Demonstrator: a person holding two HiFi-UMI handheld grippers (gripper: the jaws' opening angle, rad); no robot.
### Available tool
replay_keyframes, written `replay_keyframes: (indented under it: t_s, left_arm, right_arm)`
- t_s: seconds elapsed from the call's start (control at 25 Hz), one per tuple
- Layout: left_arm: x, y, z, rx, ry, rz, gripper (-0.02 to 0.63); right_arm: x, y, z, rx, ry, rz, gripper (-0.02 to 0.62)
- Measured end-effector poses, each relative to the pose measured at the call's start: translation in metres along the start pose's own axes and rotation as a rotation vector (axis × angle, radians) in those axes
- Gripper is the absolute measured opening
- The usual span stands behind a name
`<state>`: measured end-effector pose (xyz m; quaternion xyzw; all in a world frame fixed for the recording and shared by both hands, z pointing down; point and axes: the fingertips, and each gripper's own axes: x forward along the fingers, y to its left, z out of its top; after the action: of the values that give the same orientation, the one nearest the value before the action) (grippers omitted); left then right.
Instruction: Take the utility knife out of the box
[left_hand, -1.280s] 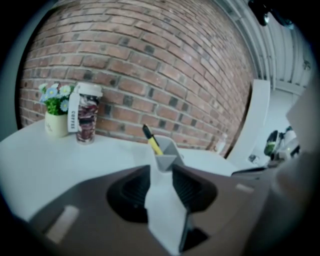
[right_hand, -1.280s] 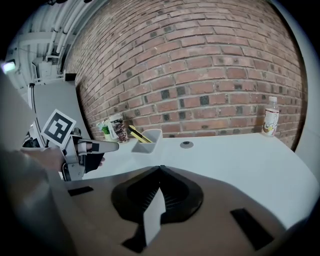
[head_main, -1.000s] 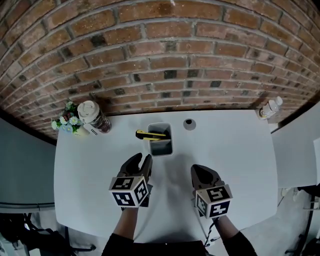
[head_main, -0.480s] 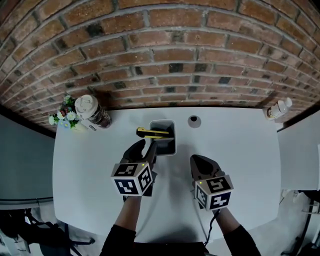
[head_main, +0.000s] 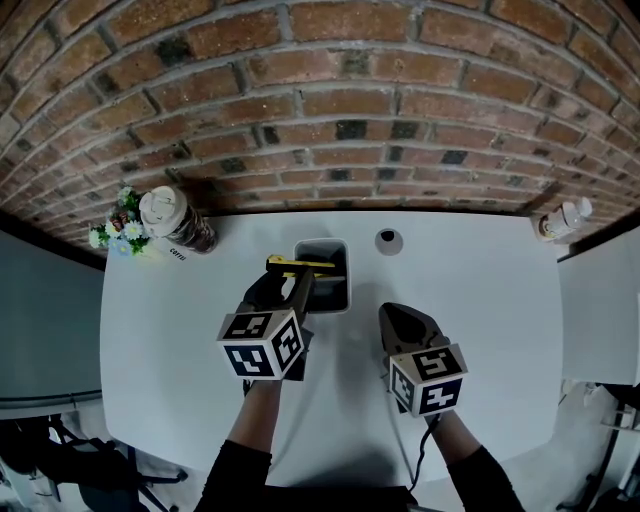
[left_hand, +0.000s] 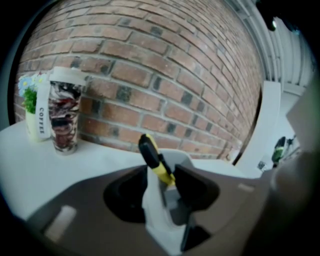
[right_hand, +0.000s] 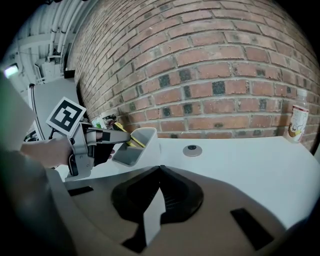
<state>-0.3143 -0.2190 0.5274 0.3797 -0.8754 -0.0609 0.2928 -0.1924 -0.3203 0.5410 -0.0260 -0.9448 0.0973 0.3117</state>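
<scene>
A yellow and black utility knife (head_main: 297, 265) leans out over the left rim of a small grey box (head_main: 345, 276) near the back of the white table. My left gripper (head_main: 286, 284) is right at the knife and open. Its jaws have just been opening, and in the left gripper view the knife (left_hand: 153, 156) stands in the gap between the tips of the left gripper (left_hand: 161, 173), with the pads off it and the box (left_hand: 186, 160) behind. My right gripper (head_main: 401, 316) hovers to the right of the box, shut and empty. In the right gripper view the right gripper (right_hand: 160, 170) faces the box (right_hand: 145, 145) and knife (right_hand: 123, 139).
A coffee cup (head_main: 176, 223) and a small pot of flowers (head_main: 117, 236) stand at the table's back left. A round grey cap (head_main: 388, 240) lies right of the box. A small bottle (head_main: 566, 217) is at the far right corner. A brick wall rises behind.
My left gripper has moved forward up to the knife at the box, and its jaws have spread wider. The right gripper has edged forward a little.
</scene>
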Motion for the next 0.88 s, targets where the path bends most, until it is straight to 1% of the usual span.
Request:
replay_keyframes:
  t_s: [0.28,0.4,0.68,0.88]
  left_arm:
    - [0.0052,-0.0002,0.0087,0.003,-0.011,0.012,0.160]
    - [0.0044,0.0007,0.0095,0.019,-0.004,0.017,0.128]
    - [0.0010,-0.0031,0.0103,0.067,0.002,0.034,0.120]
    - [0.0000,-0.0085,0.0111,0.082,0.000,0.024,0.109]
  right_arm:
    - [0.0020,-0.0053,-0.0031,0.012,0.013,0.001,0.008]
    - [0.0017,-0.0049,-0.0033,0.011,0.013,0.000,0.008]
    - [-0.0020,-0.0017,-0.0039,0.010,0.013,-0.002,0.008]
    - [-0.0064,-0.0014,-0.0026,0.007,0.008,-0.012,0.008]
